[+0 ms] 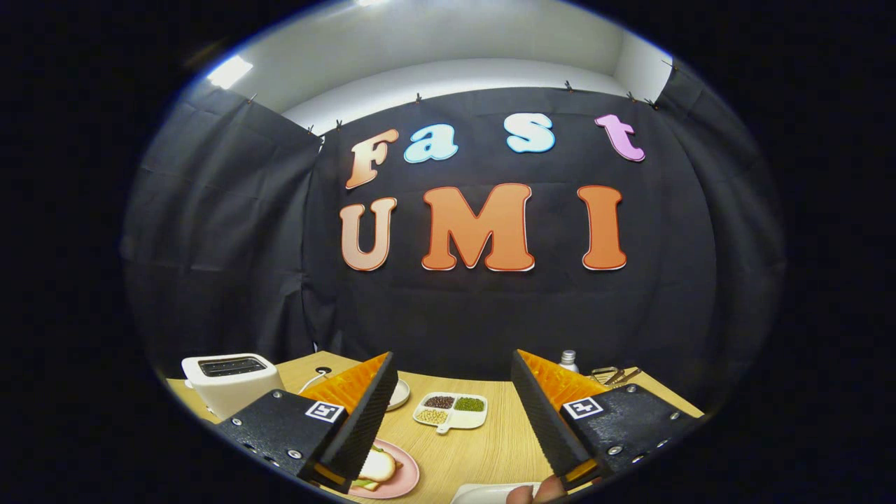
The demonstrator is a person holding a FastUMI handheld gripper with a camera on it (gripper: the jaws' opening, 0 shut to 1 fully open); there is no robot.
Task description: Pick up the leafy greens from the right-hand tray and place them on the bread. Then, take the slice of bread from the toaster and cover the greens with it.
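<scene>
The wooden desk spreads out ahead of the jaws and runs back to the black cloth wall, with a good stretch of bare wood straight in front. The gripper is held level above it, jaws spread wide and holding nothing. Beyond the left finger and off to its outer side stands the white toaster, its slot facing up; whether a slice sits in it I cannot tell from here. Low down, just by the left fingertip and partly hidden behind it, lies the pink plate with the bread on it, and a bit of green seems already to be showing at the bread's near edge. If so, I would judge the greens step done and the toaster slice next, which means swinging left and up toward the toaster, the nearer side for the left finger. Between the fingers and further out rests a small divided dish of beans, and a white saucer peeks past the left finger. Under the right finger a pale tray edge shows, with what looks like a fingertip on it. Beyond the right finger stand a small bottle and some tongs, well clear of the path.
</scene>
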